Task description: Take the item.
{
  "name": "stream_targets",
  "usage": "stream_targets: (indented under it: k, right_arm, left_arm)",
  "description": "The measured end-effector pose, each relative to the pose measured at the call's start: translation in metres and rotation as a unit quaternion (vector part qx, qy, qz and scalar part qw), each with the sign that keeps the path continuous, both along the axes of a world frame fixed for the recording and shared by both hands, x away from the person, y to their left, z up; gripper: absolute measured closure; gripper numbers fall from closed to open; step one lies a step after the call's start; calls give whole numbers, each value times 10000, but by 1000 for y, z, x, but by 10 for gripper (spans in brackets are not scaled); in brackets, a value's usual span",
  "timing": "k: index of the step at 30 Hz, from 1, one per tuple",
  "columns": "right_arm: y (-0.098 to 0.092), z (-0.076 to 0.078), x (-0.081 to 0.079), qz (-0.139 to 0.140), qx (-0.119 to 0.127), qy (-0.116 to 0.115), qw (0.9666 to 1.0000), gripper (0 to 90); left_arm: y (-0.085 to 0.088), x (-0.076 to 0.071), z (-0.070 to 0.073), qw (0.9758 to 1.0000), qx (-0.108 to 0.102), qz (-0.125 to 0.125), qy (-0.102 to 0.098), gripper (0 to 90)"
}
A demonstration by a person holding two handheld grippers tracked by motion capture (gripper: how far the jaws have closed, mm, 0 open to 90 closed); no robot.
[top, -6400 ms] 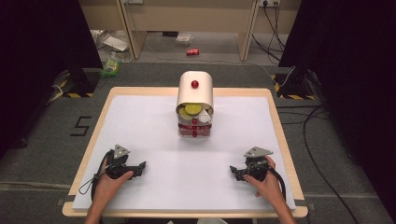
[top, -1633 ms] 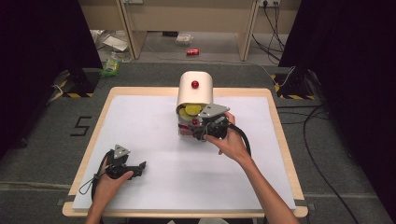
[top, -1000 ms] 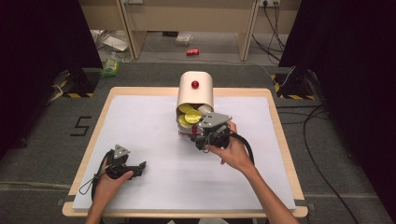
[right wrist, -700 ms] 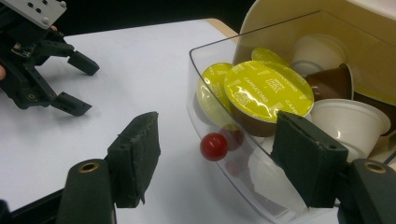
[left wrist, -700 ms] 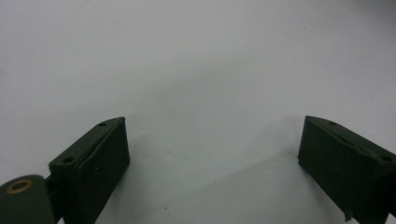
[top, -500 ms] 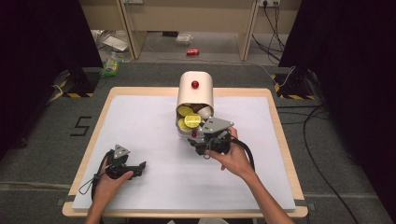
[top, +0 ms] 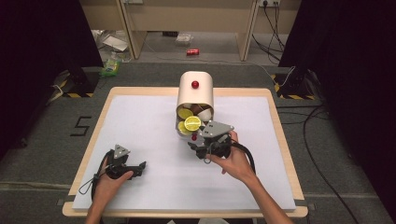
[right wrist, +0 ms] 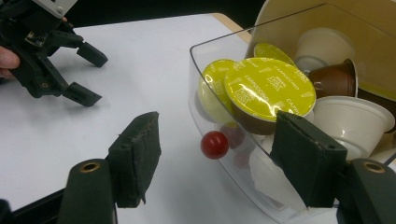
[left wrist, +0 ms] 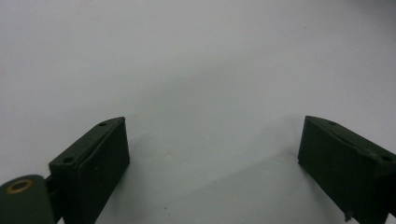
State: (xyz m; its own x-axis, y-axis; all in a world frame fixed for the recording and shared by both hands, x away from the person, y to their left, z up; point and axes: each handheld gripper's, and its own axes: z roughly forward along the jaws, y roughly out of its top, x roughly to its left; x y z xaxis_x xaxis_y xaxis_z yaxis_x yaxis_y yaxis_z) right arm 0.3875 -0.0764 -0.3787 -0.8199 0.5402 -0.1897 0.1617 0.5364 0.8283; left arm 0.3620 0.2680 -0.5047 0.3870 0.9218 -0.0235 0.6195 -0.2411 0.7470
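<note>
Right gripper (top: pixel 200 145) at the clear drawer (right wrist: pixel 219 154) of the capsule holder (top: pixel 195 95) near the desk's (top: pixel 140 116) far edge, its closing fingers straddling the drawer's front wall without pressing it; left gripper (top: pixel 135 169), fingers wide, near the front-left corner.

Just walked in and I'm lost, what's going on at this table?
A person works at a white table with a claw in each hand. The right claw is at the clear pull-out drawer of a cream capsule dispenser, its jaws set either side of the drawer's front wall and red knob. The drawer is out and full of coffee capsules. The left claw rests open on the table, holding nothing.
</note>
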Motion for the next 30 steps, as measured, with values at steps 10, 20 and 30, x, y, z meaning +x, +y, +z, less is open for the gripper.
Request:
stream_targets:
  k: [10, 20, 30]
  right_arm:
    - [-2, 0, -3, 5, -15, 22, 10000, 366]
    - [-3, 1, -1, -5, 82, 100, 9999, 383]
    - [-2, 2, 0, -50, 99, 124, 9999, 384]
  left_arm:
    - [0, 0, 0, 10000, 1, 0, 0, 82]
    - [0, 0, 0, 10000, 2, 2, -1, 82]
    - [0, 0, 0, 10000, 2, 0, 0, 82]
